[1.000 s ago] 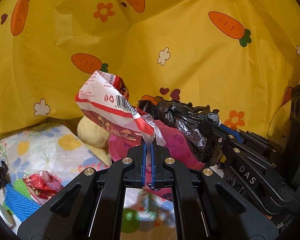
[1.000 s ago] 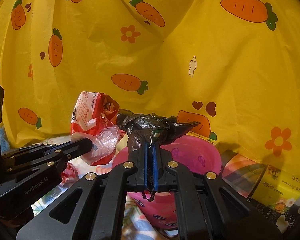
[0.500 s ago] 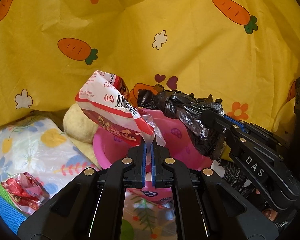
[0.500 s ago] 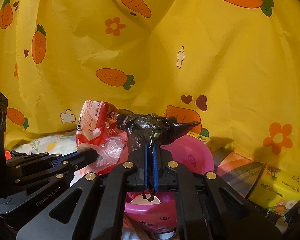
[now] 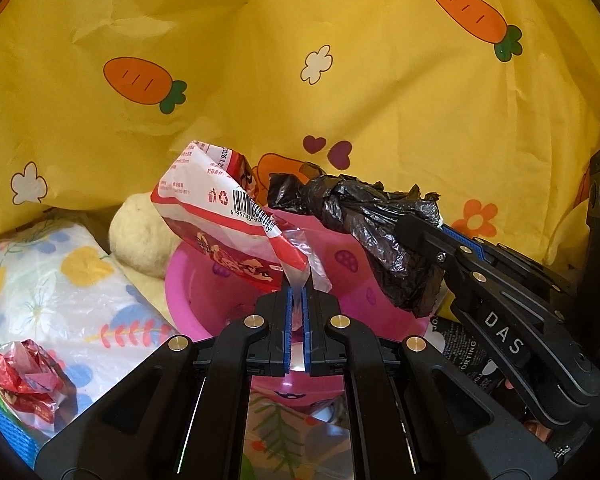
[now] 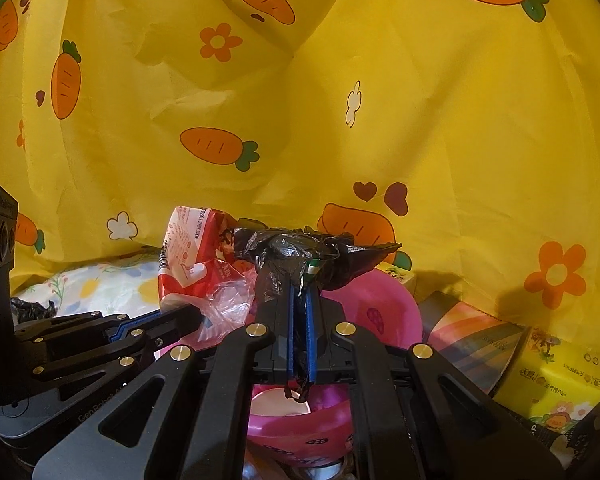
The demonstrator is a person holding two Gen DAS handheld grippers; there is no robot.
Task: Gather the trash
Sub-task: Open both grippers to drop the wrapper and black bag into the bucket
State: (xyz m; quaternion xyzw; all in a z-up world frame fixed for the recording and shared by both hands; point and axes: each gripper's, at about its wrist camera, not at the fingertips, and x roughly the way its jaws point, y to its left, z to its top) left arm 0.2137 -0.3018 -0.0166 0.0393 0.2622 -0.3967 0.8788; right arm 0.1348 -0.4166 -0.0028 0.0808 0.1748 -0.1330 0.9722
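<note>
Hanging over the pink basin, both pieces of trash are pinched in closed jaws: the right gripper clamps the crumpled black plastic bag, the left gripper the red-and-white snack wrapper by its clear edge.

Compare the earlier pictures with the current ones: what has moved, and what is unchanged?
Both grippers have advanced toward and lowered over the pink basin; it looms larger and nearer in both views. Nothing was taken or released: the left gripper stays shut on the red-and-white wrapper, the right gripper on the black plastic bag.
</note>
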